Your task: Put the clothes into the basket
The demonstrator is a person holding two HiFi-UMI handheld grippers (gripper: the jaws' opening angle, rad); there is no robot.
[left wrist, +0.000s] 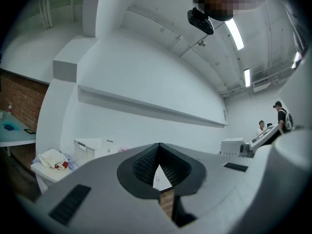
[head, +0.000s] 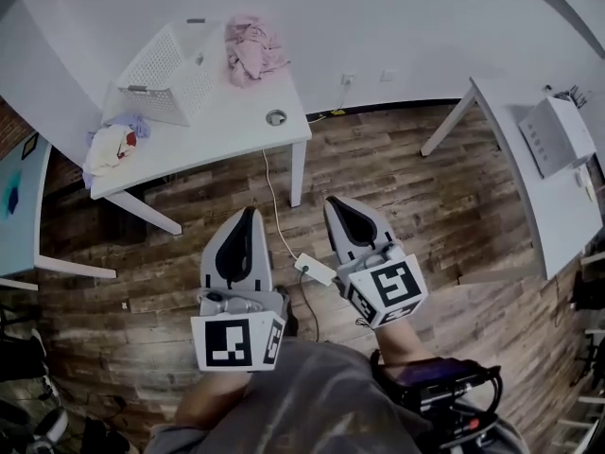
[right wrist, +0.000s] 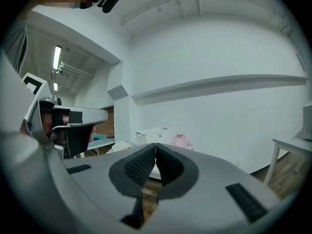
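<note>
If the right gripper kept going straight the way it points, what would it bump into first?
Nothing close: open air over the floor. Further on, the right gripper seems aimed at the white table, between the basket and the pink clothes; depth is hard to judge.

On bench: basket at back, toward left; clothes heap just right of basket, by wall; second clothes heap at left end, in front of basket. Nearer, over floor, well apart from bench: left hand-held gripper and right hand-held gripper side by side, power strip on floor between. Far right: another bench, box on it.
</note>
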